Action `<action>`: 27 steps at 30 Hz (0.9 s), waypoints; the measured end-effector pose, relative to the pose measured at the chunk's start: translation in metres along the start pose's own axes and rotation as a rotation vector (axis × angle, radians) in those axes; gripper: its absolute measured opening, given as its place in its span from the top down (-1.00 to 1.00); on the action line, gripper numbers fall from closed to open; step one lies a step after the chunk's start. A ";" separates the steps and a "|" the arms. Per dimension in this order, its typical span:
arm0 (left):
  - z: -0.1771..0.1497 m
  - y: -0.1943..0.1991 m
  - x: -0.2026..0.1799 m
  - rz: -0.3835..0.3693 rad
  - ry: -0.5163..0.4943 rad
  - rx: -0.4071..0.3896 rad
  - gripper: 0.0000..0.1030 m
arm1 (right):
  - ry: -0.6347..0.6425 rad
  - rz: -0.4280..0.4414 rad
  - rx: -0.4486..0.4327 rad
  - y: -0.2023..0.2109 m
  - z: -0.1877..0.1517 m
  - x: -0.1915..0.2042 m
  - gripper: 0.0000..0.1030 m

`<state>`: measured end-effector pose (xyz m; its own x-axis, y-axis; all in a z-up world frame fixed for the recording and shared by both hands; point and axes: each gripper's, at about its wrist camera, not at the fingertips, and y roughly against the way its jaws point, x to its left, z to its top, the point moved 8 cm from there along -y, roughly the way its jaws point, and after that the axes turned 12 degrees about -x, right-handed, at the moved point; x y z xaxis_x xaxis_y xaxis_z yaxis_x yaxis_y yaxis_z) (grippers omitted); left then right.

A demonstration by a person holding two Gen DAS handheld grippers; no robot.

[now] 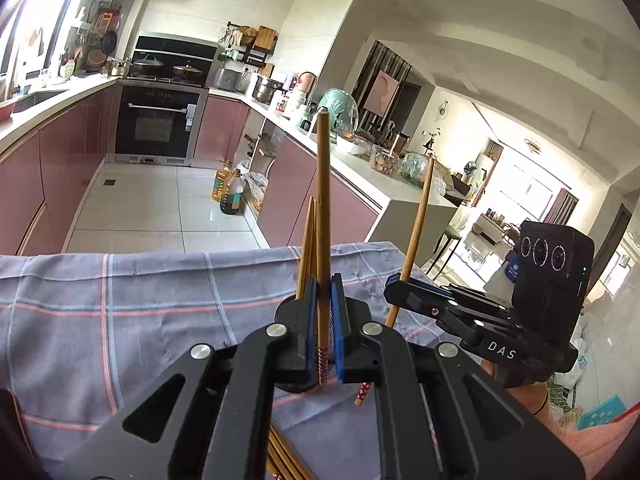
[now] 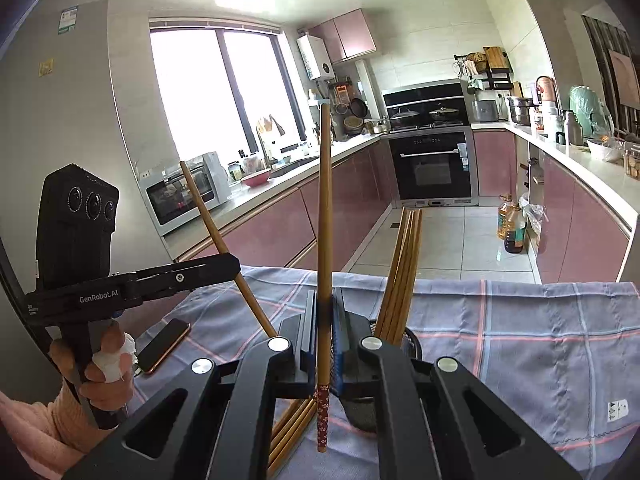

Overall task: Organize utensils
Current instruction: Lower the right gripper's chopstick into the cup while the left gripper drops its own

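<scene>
The left gripper (image 1: 324, 320) has its jaws clamped on one chopstick (image 1: 323, 208), and the right gripper (image 2: 325, 332) likewise grips another chopstick (image 2: 325, 216). Each stick stands nearly upright between the pads, long axis rising ahead of the jaws. The mesh holder (image 2: 412, 344) with more chopsticks (image 2: 404, 264) sits just right of the right jaws on the checked cloth (image 2: 540, 332) covering the worktop; that hand looks nearer. Open room lies above.

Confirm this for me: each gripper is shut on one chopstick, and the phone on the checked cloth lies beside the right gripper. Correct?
Not quite. The phone lies beside the left gripper, as the right wrist view shows. The rest stands: the left gripper is shut on one chopstick, the right gripper on another chopstick, over the checked cloth.
</scene>
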<state>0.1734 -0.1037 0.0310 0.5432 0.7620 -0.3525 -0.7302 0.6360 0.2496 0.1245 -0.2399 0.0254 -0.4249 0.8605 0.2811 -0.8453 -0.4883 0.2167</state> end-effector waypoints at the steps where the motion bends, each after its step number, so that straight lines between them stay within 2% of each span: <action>1: 0.004 -0.001 -0.001 0.002 -0.006 -0.007 0.86 | 0.002 -0.002 -0.009 0.000 0.004 -0.001 0.89; 9: 0.032 -0.016 -0.012 0.011 -0.058 -0.032 0.86 | 0.002 -0.030 -0.064 -0.013 0.027 -0.014 0.89; 14: 0.035 -0.026 -0.018 0.031 -0.113 -0.020 0.85 | -0.023 -0.048 -0.072 -0.026 0.032 -0.024 0.89; 20: 0.018 -0.041 -0.013 0.060 -0.147 0.051 0.86 | -0.041 -0.069 -0.002 -0.040 0.006 -0.031 0.89; 27: -0.009 -0.052 -0.011 0.060 -0.210 0.147 0.85 | -0.074 -0.096 0.101 -0.047 -0.025 -0.041 0.89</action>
<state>0.2012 -0.1466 0.0137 0.5863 0.7976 -0.1420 -0.7039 0.5883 0.3981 0.1734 -0.2482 -0.0200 -0.3158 0.8924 0.3225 -0.8424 -0.4200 0.3375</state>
